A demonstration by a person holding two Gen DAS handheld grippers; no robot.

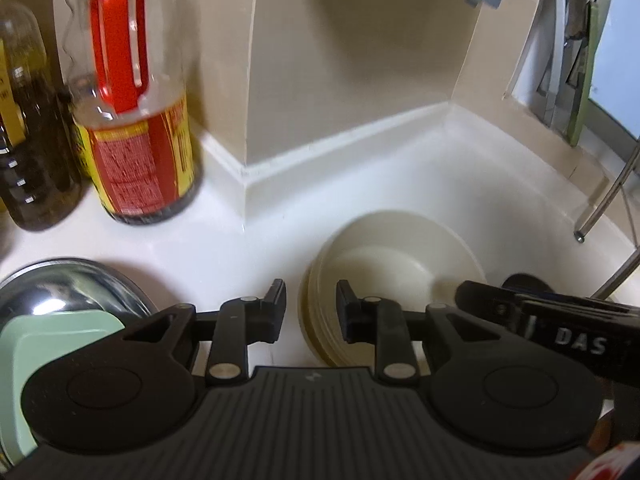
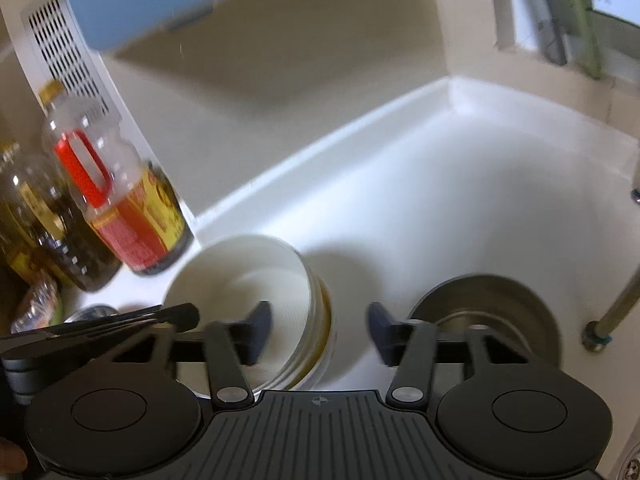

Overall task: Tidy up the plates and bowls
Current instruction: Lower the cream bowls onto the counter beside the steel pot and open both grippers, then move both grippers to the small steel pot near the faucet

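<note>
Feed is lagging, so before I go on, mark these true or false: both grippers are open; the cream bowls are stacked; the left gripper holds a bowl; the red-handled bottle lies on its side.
1. Both grippers are open. True: the left gripper and right gripper hold nothing.
2. The cream bowls are stacked. True.
3. The left gripper holds a bowl. False: its fingers are empty at the stack's near rim.
4. The red-handled bottle lies on its side. False: it stands upright on the white counter.

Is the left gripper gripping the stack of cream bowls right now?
No. The left gripper is open with its fingers apart at the near rim of the cream bowls, and nothing is clamped between them.
</note>
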